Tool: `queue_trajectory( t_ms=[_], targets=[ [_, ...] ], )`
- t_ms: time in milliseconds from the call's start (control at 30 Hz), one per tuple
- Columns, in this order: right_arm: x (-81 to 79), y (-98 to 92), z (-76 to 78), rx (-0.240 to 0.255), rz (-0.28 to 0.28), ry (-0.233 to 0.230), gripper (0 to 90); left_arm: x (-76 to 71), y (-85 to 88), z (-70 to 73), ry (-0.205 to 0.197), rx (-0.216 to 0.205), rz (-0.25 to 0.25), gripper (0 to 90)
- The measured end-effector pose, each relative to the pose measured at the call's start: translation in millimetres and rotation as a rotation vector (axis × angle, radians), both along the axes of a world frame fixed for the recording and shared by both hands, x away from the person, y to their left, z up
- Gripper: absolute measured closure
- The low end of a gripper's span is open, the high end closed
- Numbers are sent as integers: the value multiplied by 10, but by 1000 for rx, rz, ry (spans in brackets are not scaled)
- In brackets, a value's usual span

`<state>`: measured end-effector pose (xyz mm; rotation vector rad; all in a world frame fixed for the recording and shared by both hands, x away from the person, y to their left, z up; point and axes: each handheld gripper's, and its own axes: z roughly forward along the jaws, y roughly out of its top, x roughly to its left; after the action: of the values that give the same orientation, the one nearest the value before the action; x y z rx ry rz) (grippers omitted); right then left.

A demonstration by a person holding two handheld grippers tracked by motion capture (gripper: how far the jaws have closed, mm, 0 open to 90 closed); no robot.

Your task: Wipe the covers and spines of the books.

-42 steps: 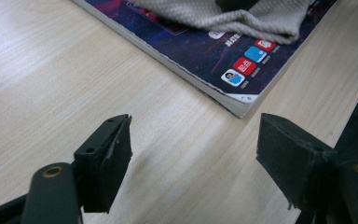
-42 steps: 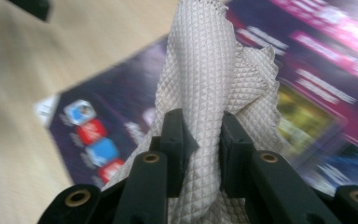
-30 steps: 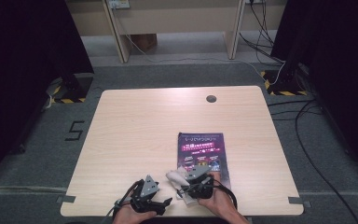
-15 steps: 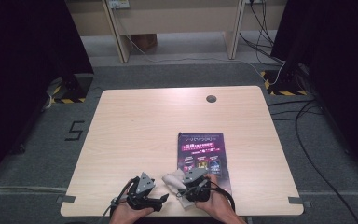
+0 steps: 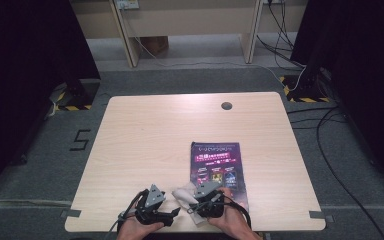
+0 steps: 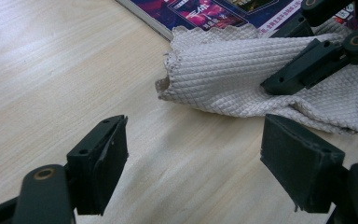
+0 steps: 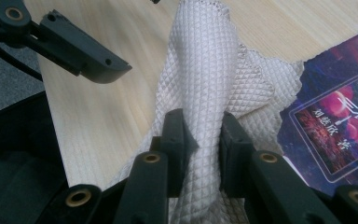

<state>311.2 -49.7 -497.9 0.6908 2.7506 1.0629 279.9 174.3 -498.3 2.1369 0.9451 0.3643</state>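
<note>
The right gripper (image 7: 204,135) pinched a fold of the beige waffle-textured cloth (image 7: 205,70) between its jaws. The left gripper (image 6: 193,154) stood wide open and empty, the cloth lying just beyond its jaws.

We carry a black gripper in each hand. Our left gripper (image 5: 175,214) wears a grey three-cornered plate on top, and a black cable loops out from its body; our right gripper (image 5: 192,207) bears a paler grey piece above and trails its own dark cable. Up close, the jaws are matt black, flat-faced blocks — each set on a black link arm pinned with brass-coloured rivets, with small screw holes along the links. Our forearms are bare, no sleeves.
</note>
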Motion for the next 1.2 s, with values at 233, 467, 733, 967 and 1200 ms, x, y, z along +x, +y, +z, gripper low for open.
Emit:
queue_trajectory(
  t_ms=[233,467,733,967,1200],
  targets=[
    [57,-63,2,-1,-19,1,753,-4,14,17,-6,-6,6,222],
    [16,-14,0,2,0,-2,756,-3,7,7,-2,-5,6,222],
    [25,-45,-1,3,1,5,753,-7,9,14,-3,-8,7,222],
    [104,-299,10,-5,-69,10,753,-10,1,12,-5,-5,-2,222],
    [191,-646,22,-16,-153,4,753,-12,0,11,-4,-2,-2,222]
  ],
)
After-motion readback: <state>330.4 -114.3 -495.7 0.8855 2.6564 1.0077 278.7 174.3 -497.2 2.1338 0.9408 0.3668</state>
